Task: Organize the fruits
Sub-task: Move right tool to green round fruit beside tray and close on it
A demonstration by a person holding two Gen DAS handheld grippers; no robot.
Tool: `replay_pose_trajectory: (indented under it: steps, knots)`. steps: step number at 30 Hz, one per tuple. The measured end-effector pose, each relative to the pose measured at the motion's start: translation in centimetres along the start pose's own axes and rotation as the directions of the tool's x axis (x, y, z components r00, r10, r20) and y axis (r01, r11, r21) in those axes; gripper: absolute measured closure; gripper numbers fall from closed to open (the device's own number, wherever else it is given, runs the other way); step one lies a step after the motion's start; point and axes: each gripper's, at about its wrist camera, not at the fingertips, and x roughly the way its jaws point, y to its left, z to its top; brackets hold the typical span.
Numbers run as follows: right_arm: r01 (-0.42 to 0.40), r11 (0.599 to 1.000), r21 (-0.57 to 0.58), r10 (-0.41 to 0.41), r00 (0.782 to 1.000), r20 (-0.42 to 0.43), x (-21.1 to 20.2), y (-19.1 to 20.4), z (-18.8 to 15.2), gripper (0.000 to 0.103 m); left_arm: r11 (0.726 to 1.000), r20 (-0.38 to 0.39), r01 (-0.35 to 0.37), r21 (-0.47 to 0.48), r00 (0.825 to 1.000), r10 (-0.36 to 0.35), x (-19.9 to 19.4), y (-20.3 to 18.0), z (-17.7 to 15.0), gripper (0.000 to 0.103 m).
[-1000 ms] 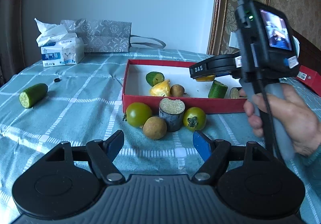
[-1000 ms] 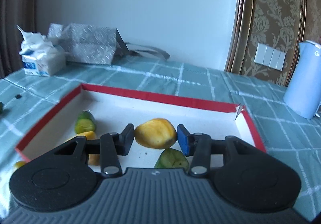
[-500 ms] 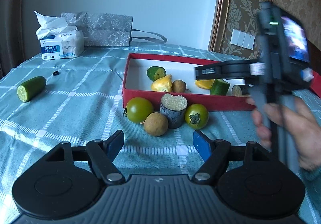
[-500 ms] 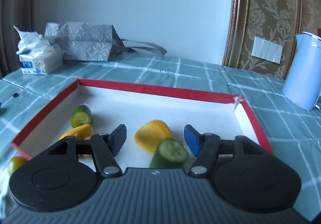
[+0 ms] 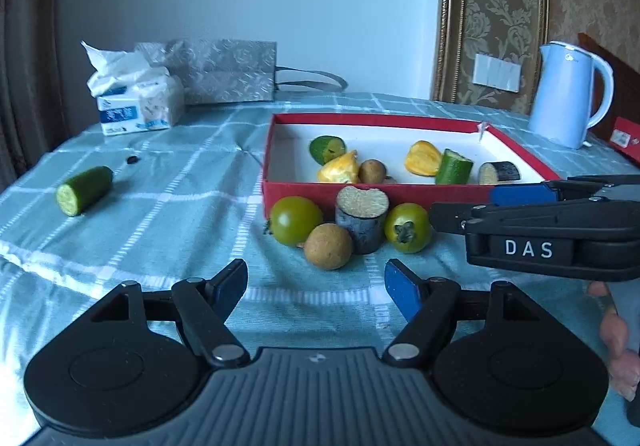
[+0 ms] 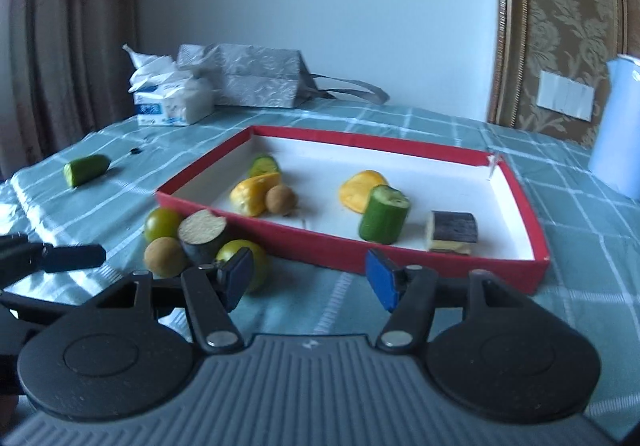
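A red box (image 5: 516, 142) (image 6: 536, 242) with a white floor holds a yellow fruit piece (image 6: 362, 191), an upright cucumber piece (image 6: 384, 213), an eggplant piece (image 6: 452, 232), another yellow piece, a brown longan and a green slice. In front of the box lie two green tomatoes (image 5: 296, 220) (image 5: 408, 227), a longan (image 5: 328, 246) and an eggplant stub (image 5: 362, 216). My left gripper (image 5: 316, 286) is open and empty, just short of them. My right gripper (image 6: 310, 276) is open and empty, before the box's near wall.
A cucumber half (image 5: 84, 190) lies on the teal checked cloth at the left. A tissue pack (image 5: 136, 102) and a silver bag (image 5: 224, 70) stand at the back. A pale blue kettle (image 5: 568, 94) stands at the back right.
My right gripper opened, let go of the yellow fruit piece in the box, and pulled back out to the near side. The left gripper barely moved.
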Motion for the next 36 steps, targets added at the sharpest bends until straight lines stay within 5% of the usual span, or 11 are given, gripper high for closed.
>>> replay_pose_trajectory:
  steps: [13, 23, 28, 36]
  knots:
    - [-0.086, 0.996, -0.01, 0.085, 0.996, -0.037, 0.7, 1.1, -0.1, 0.044, 0.998, -0.028, -0.052, -0.038, 0.998, 0.051, 0.3, 2.3, 0.3, 0.028]
    - [-0.105, 0.994, -0.039, 0.103, 0.993, -0.059, 2.5, 2.2, 0.2, 0.052, 0.996, -0.028, -0.048, -0.07, 0.999, 0.046, 0.2, 2.8, 0.1, 0.028]
    - [-0.138, 0.99, -0.042, 0.135, 0.989, -0.06, 2.5, 2.4, 0.2, 0.069, 0.997, -0.022, -0.056, -0.061, 0.998, 0.055, 0.2, 2.6, 0.1, 0.028]
    - [-0.116, 0.993, -0.019, 0.114, 0.992, -0.049, 1.7, 1.8, -0.1, 0.07, 0.997, -0.024, -0.051, -0.063, 0.998, 0.05, 0.2, 2.6, 0.1, 0.028]
